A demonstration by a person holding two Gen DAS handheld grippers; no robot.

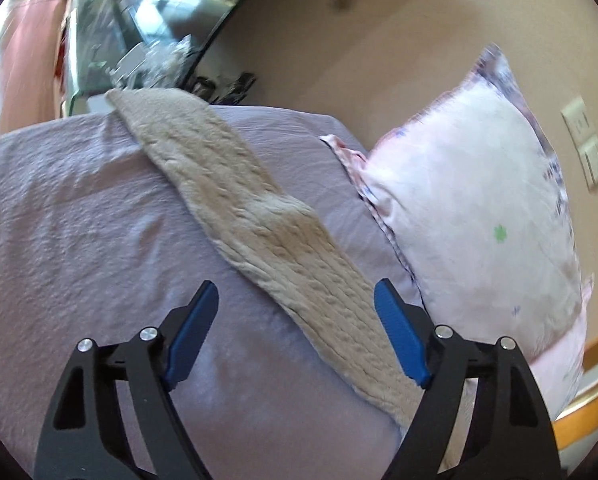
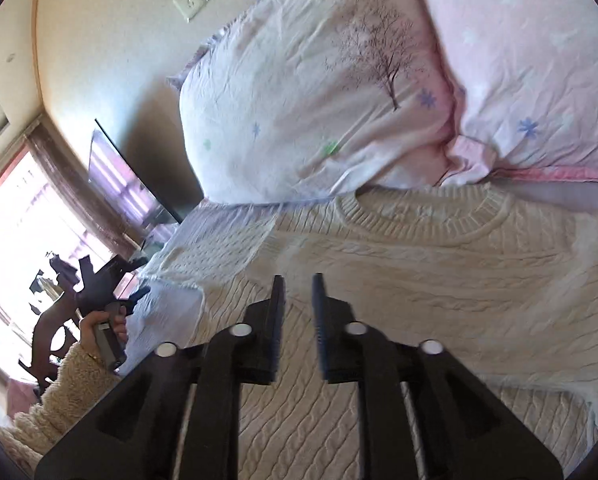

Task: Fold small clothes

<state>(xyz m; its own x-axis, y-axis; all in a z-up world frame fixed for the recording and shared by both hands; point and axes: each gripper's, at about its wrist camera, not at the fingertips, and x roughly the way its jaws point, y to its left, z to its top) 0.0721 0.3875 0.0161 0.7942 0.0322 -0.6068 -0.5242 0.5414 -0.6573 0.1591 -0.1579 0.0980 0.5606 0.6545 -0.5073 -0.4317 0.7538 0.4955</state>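
- A cream cable-knit sweater (image 2: 419,280) lies flat on the bed, on a lilac sheet (image 1: 79,220), its ribbed collar (image 2: 423,224) toward the pillows.
- One sleeve (image 1: 235,200) stretches out as a long band across the sheet, running from the far edge of the bed down to the left gripper.
- The left gripper (image 1: 295,300) hovers over the near end of that sleeve with its blue-padded jaws wide apart; nothing sits between them. Its right finger (image 1: 399,340) overlaps the sleeve's edge in the view; whether it touches is unclear.
- The right gripper (image 2: 297,292) is above the sweater's body, below the collar, jaws drawn close with a narrow gap, gripping nothing.
- In the right wrist view the person's left hand (image 2: 107,328) holds the other gripper's handle at the bed's left side, a fuzzy cream cuff on the wrist.
- A white pillow (image 2: 307,100) with a tree print stands just beyond the collar; a pink one (image 2: 539,60) lies beside it.
- Wall switches (image 1: 585,148) sit behind the pillow.
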